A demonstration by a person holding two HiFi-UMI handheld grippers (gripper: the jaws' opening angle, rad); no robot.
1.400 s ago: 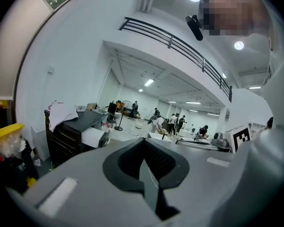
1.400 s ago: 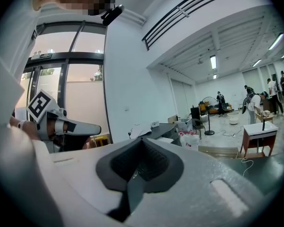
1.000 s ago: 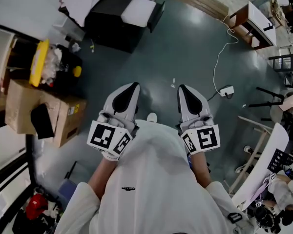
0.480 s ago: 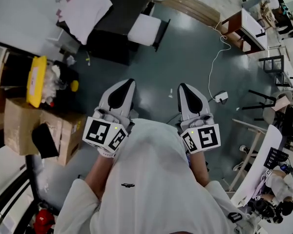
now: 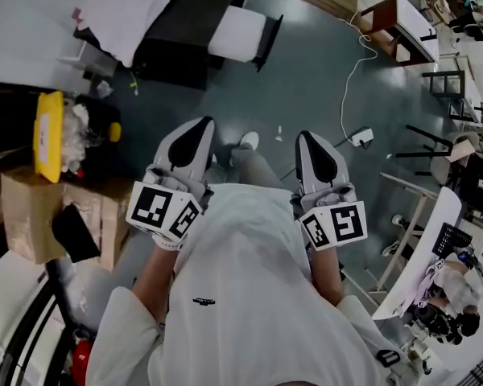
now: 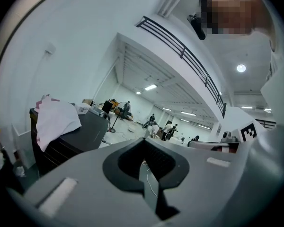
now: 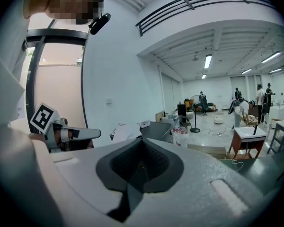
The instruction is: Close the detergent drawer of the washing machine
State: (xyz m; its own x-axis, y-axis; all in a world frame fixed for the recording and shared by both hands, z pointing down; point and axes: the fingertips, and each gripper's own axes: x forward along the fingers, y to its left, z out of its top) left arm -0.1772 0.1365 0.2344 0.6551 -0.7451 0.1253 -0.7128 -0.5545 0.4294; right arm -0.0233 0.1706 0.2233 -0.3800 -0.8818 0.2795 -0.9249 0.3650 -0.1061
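- A brown cardboard box (image 5: 26, 215) sits on the floor at the far left.
- The left gripper (image 5: 195, 129) is close to the person's chest. Its jaws are pressed together and hold nothing.
- The right gripper (image 5: 309, 141) is beside it, jaws together too, holding nothing.
- A white cable (image 5: 348, 83) lies on the floor, further right.
- No view shows the detergent drawer.
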